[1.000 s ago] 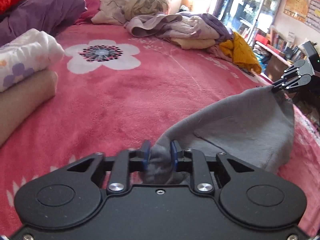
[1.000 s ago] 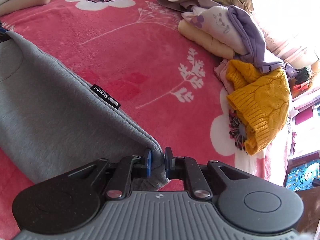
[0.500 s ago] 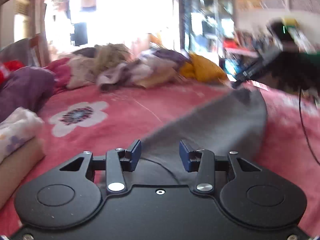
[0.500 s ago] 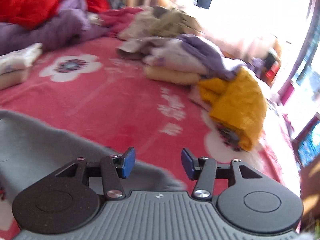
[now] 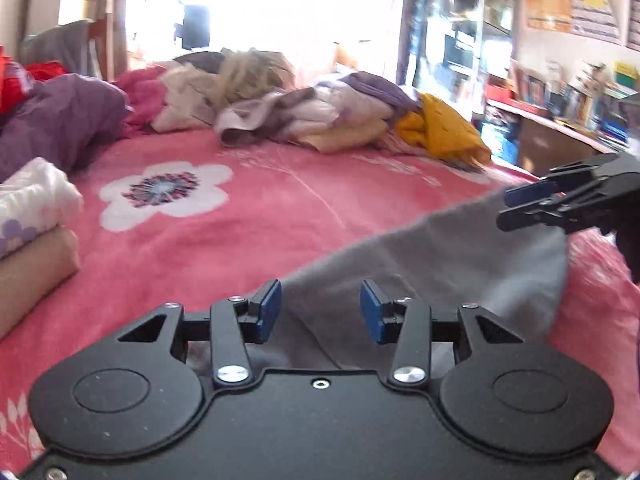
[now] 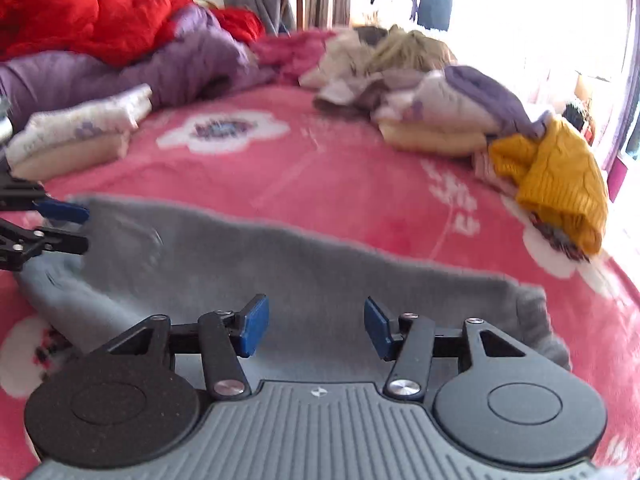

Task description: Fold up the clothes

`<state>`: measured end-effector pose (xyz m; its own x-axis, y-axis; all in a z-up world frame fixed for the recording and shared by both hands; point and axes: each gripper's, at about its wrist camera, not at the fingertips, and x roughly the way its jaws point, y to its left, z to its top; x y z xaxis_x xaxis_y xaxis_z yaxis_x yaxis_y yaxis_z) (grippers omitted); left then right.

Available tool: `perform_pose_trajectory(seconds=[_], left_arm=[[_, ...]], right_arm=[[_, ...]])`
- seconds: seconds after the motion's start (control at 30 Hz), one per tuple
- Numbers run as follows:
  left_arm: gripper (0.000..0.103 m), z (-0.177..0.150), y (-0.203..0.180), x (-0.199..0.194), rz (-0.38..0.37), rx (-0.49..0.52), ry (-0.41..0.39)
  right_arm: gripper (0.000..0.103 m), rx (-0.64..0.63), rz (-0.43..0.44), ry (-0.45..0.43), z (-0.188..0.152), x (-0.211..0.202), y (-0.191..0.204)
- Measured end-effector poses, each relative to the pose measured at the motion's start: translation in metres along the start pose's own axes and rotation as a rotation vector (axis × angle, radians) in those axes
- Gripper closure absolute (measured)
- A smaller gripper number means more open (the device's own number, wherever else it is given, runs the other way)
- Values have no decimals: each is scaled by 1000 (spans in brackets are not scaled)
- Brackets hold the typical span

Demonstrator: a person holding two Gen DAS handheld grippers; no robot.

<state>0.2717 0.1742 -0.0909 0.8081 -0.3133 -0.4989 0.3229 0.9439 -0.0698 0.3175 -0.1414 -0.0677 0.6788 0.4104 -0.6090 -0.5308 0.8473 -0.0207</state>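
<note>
At far left we see a folded cream-and-white stack [image 6: 76, 140]. Our left gripper [image 5: 320, 312] has its fingers apart, holding nothing, over the grey garment [image 6: 320, 264] lying flat on the pink bed [image 5: 240, 216]; our right gripper [image 6: 316, 326], likewise spread, hovers over its right end.

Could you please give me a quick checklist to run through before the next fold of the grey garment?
1. Left tongs open, nothing held: ok.
2. Right tongs open, nothing held: ok.
3. Grey garment released onto the blanket: ok.
4. Garment lying smooth: not ok, its right end is bunched.
5. Yellow sweater and folded stack apart from garment: ok.
6. Fold edges aligned: cannot tell.
</note>
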Motion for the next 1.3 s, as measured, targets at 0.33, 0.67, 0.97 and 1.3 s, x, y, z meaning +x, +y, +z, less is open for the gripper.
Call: perform_pose_trajectory(seconds=[0.33,0.67,0.97,1.3], left_arm=[[56,-17,-4,30,29,109,137],[54,-10,-15,6,10,124,75],[54,-37,-50,3,-61,207,153],[53,-34,-44,5,-83,187,162]], right_arm=[[39,34,105,133,34,85,58],[43,89,27,3,19,17,11],[65,42,-15,-46,-53,-4,63],[74,35,-253,60,-58,-20,-39]])
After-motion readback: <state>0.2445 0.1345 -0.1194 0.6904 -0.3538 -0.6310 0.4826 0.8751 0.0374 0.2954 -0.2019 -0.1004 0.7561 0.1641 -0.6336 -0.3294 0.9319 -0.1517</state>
